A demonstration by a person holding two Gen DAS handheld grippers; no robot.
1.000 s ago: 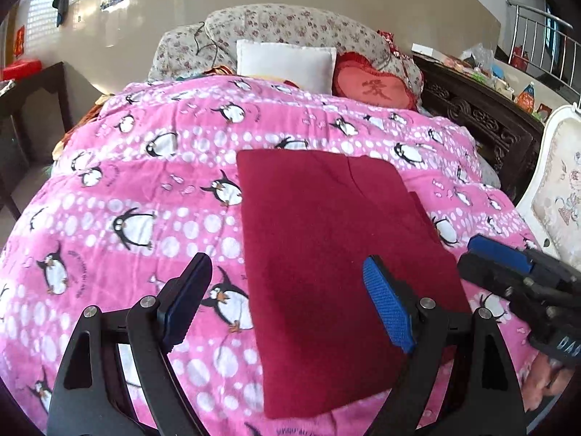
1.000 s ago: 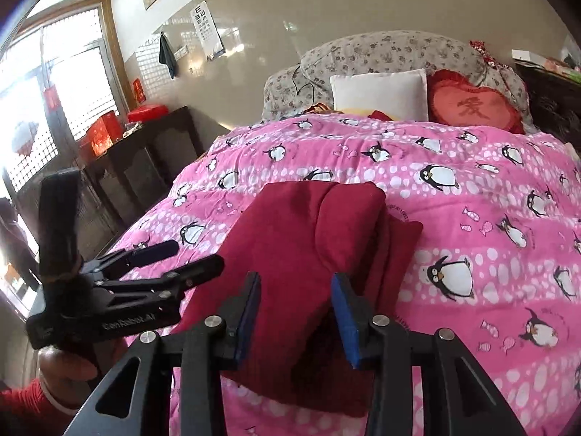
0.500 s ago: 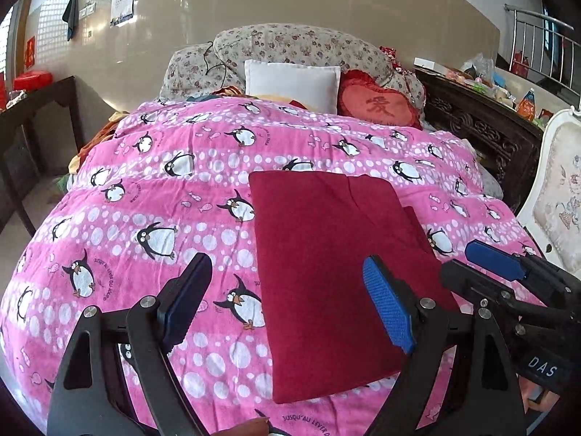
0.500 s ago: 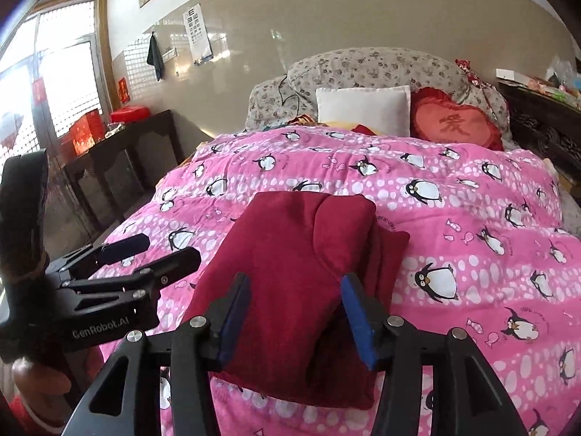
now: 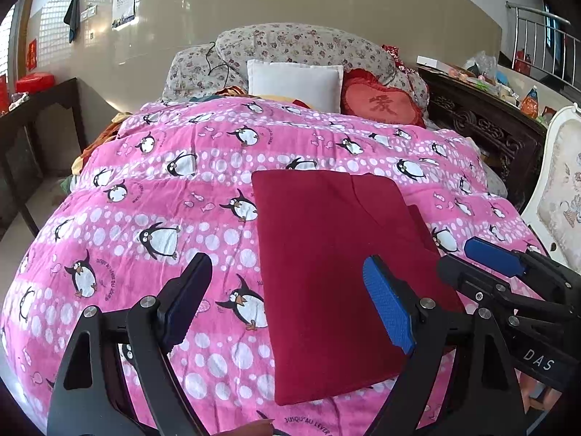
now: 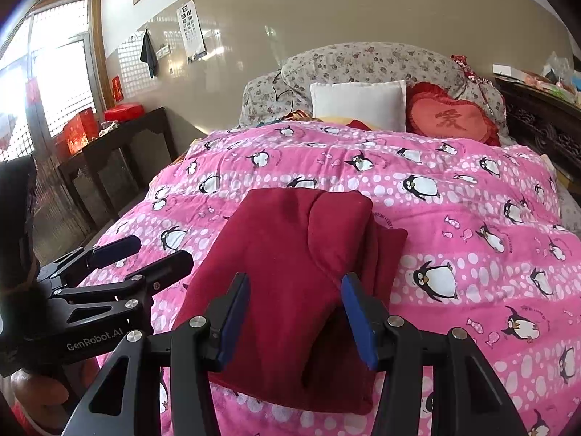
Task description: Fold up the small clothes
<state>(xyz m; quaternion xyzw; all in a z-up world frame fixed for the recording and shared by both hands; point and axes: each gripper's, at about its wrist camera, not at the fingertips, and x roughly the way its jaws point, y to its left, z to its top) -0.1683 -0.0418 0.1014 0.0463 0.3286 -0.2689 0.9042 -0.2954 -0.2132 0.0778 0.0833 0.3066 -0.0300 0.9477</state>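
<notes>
a pink quilt (image 5: 203, 196) printed with penguins is covering the bed and filling most of both views. a floral cushion (image 5: 290, 43) is leaning against the wall at the head of the bed, with a white pillow (image 5: 295, 83) and a red heart pillow (image 5: 381, 103) sitting in front of it. a dark side table (image 6: 120, 145) is standing to the left of the bed, and a dark carved cabinet (image 5: 486, 123) is standing to its right.

a folded red garment (image 5: 337, 272) is lying flat on the quilt near the foot of the bed, forming a neat rectangle with one folded layer showing along its right side.

the left gripper (image 5: 287, 305) is hovering above the garment's near left edge, jaws standing wide apart and gripping nothing. the right gripper (image 6: 296, 316) is hovering over the garment's near end, jaws standing moderately apart and also gripping nothing. neither gripper is touching the fabric.
</notes>
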